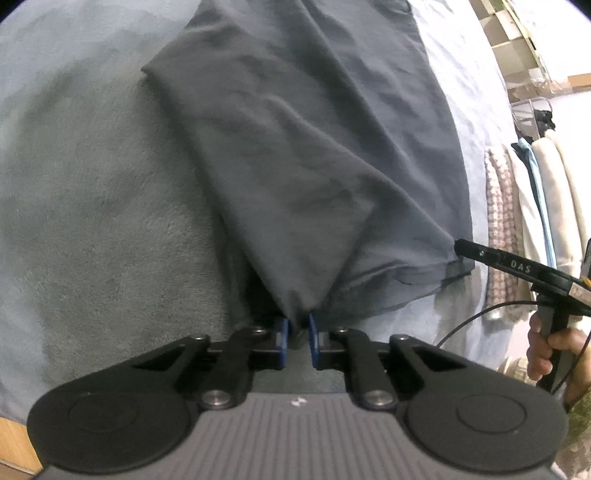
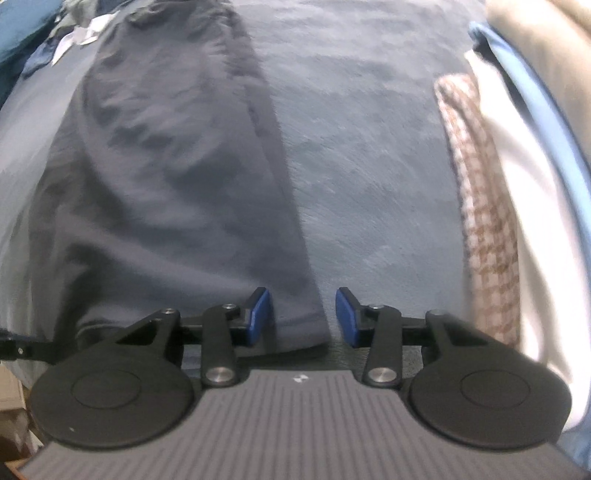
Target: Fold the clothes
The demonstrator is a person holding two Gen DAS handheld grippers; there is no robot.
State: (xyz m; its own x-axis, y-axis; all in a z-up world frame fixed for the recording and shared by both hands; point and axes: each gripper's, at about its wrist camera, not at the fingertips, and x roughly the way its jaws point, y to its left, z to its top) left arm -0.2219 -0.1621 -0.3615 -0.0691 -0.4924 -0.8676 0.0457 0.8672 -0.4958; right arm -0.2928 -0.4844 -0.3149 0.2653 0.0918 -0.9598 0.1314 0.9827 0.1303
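Your left hand-held gripper (image 1: 298, 325) has pinched shut on a bunched corner of the dark grey garment (image 1: 295, 147) at its near hem, and the cloth rises off the grey-blue fleece blanket (image 1: 92, 221) in a small tent there. Your right hand-held gripper (image 2: 302, 319) stands partly open, its blue pads (image 2: 258, 314) straddling the garment's other near corner without pressing on it, so that corner is not yet held. Finish that grip squarely on the hem edge, taking both layers if you can, before you raise anything; lifting one-handed would likely drag the cloth askew. Then raise both corners evenly and keep the hem taut between them, so the fold should land straight. The garment lies flat on the blanket, its long axis running away from you, the hem nearest and the far end toward the loose pile of clothes (image 2: 55, 33). Mind the folded stack (image 2: 491, 184) just beside it on your right.
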